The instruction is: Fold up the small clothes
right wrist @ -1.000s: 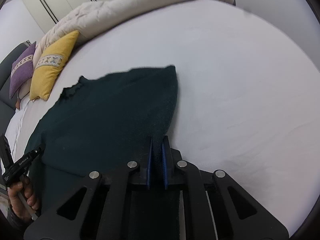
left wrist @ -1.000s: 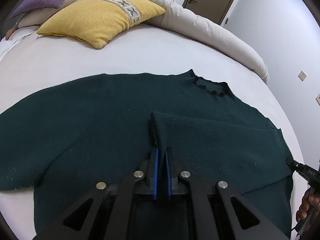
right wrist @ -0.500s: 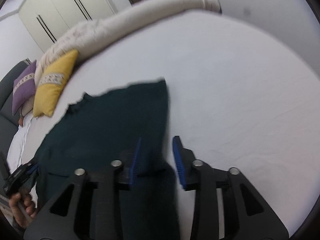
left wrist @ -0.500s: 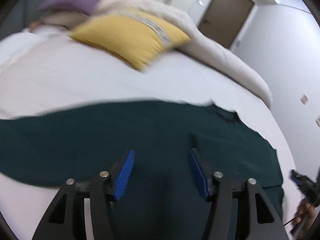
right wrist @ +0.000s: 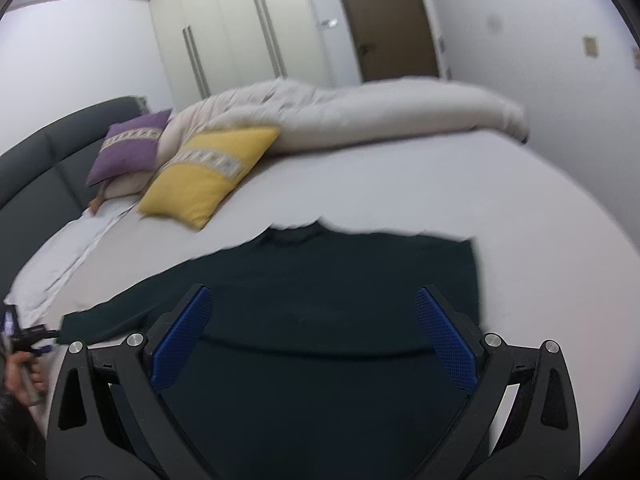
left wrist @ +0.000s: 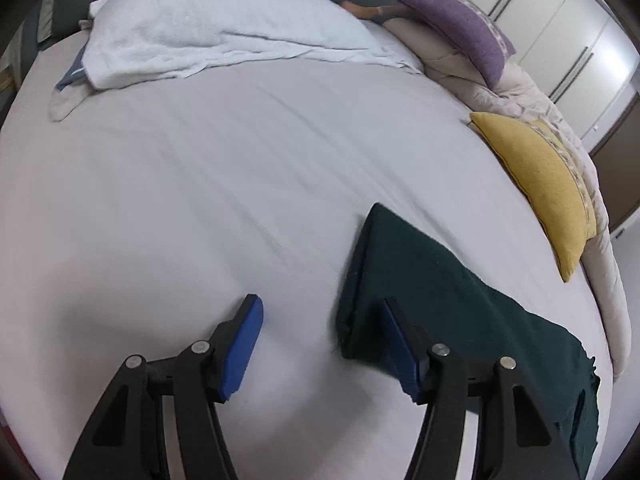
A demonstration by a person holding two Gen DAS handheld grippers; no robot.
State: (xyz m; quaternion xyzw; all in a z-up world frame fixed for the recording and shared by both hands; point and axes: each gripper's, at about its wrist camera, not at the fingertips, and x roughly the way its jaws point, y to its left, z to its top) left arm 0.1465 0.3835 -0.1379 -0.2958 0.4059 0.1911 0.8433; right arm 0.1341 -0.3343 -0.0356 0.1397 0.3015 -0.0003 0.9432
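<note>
A dark green sweater [right wrist: 320, 272] lies flat on the white bed sheet [right wrist: 540, 240], its right side folded in over the body. My right gripper [right wrist: 313, 292] hovers above its middle; the jaws are opening wide and nothing is pinched between them. In the left wrist view the sweater's outstretched sleeve [left wrist: 432, 280] runs in from the right. My left gripper [left wrist: 319, 303] is open over the sleeve's end: the cuff edge lies by the right finger [left wrist: 400, 344], and bare sheet [left wrist: 200, 200] lies under the left one. The left gripper [right wrist: 30, 336] also shows at the far left, held in a hand.
A yellow cushion [right wrist: 208, 176] and a purple cushion [right wrist: 128, 148] lean on a rolled beige duvet [right wrist: 380, 116] along the bed's far side. A white pillow [left wrist: 208, 28] lies by the dark headboard [right wrist: 44, 156]. Wardrobe doors [right wrist: 232, 28] and a brown door [right wrist: 384, 16] stand behind.
Both grippers let go of the folded sweater part and opened. The left one swung across to the outstretched sleeve's end. The right one lifted and pulled back over the body.
</note>
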